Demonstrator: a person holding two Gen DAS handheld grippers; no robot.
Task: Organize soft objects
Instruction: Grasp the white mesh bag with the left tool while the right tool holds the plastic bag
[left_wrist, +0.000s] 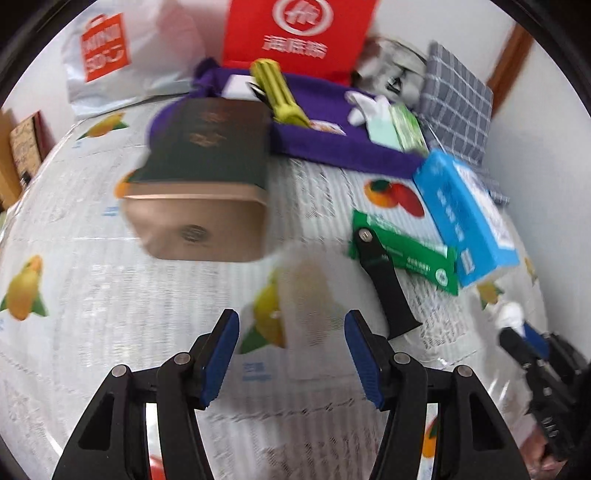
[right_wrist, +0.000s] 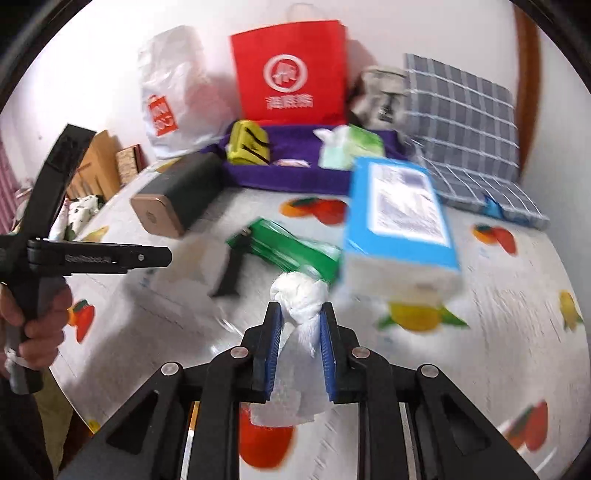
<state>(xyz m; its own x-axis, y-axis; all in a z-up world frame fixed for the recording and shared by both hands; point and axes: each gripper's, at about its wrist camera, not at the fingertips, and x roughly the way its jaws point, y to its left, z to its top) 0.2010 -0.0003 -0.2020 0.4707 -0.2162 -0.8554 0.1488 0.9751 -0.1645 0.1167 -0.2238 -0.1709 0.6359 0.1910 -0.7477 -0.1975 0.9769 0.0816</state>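
Motion blur smeared the print on the blue box (right_wrist: 400, 214) and the lettering on the dark tin (left_wrist: 207, 147) beyond reading. The white knotted cloth (right_wrist: 300, 295) ran down between the pads, its lower end hidden. The left hand-held gripper (right_wrist: 162, 256) was cut off at the frame edge.

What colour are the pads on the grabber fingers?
Blue pads, clearest in the right wrist view.

Two shopping bags (one red (right_wrist: 291, 70), one white (right_wrist: 173, 92)), two tissue packs (right_wrist: 349, 146) (right_wrist: 399, 214).
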